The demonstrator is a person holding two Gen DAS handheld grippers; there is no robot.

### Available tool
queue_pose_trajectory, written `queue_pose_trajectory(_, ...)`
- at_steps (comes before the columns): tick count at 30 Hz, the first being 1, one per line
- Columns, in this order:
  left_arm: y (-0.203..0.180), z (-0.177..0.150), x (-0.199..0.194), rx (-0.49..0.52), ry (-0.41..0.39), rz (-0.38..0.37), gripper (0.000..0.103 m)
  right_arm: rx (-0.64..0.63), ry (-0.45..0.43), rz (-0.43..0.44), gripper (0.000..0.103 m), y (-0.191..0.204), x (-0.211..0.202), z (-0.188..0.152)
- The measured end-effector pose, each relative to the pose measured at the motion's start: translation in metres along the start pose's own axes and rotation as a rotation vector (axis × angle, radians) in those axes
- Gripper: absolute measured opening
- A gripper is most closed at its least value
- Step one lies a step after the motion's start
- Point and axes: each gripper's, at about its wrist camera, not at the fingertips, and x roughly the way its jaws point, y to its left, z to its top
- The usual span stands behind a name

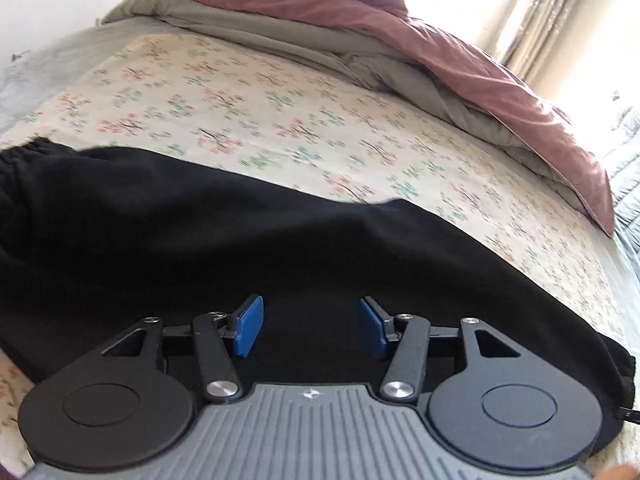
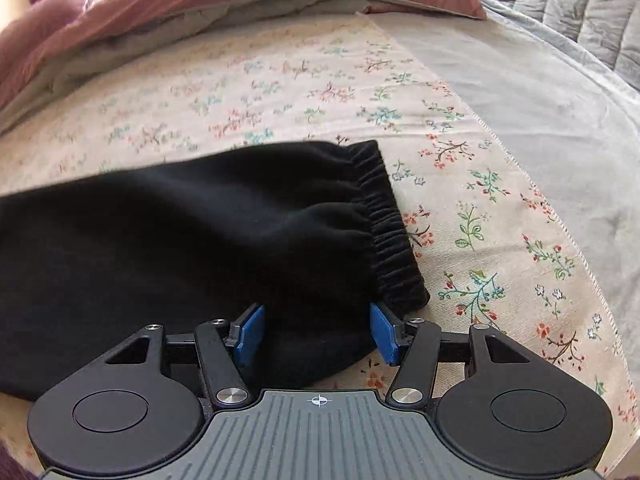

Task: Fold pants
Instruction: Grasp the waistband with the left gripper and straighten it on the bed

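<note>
Black linkage arms with silver screws, round black discs, ribbed grey housing bearing a small white mark, blue pads on left gripper [image 1: 311,328] and right gripper [image 2: 317,334].

Daylight floods in from the curtain [image 1: 560,12], upper right of the left view, blown out to white. Black pants [image 1: 240,240] show almost no detail. Slight motion blur; fisheye bends edges, corners dark.
</note>
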Motion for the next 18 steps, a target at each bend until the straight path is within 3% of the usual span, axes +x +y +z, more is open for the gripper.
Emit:
queue_pose_trajectory(3,-0.031,-0.007,0.013,0.046,0.042,-0.04,0.073,0.037,-0.005,-0.002,0.053,0.005,-0.001,-0.024)
queue_pose_trajectory(12,-0.106,-0.035,0.034,0.199,0.117,-0.142,0.078,0.092,-0.03,0.018,0.046,-0.009,-0.009,-0.024)
queue_pose_trajectory(15,-0.119,-0.044,0.05,0.222,0.163,-0.155,0.078,0.197,-0.06,0.076,0.049,-0.024,-0.019,-0.025)
queue_pose_trajectory(18,-0.119,-0.039,0.054,0.215,0.145,-0.154,0.08,0.273,-0.041,0.13,0.05,-0.038,-0.02,-0.03)
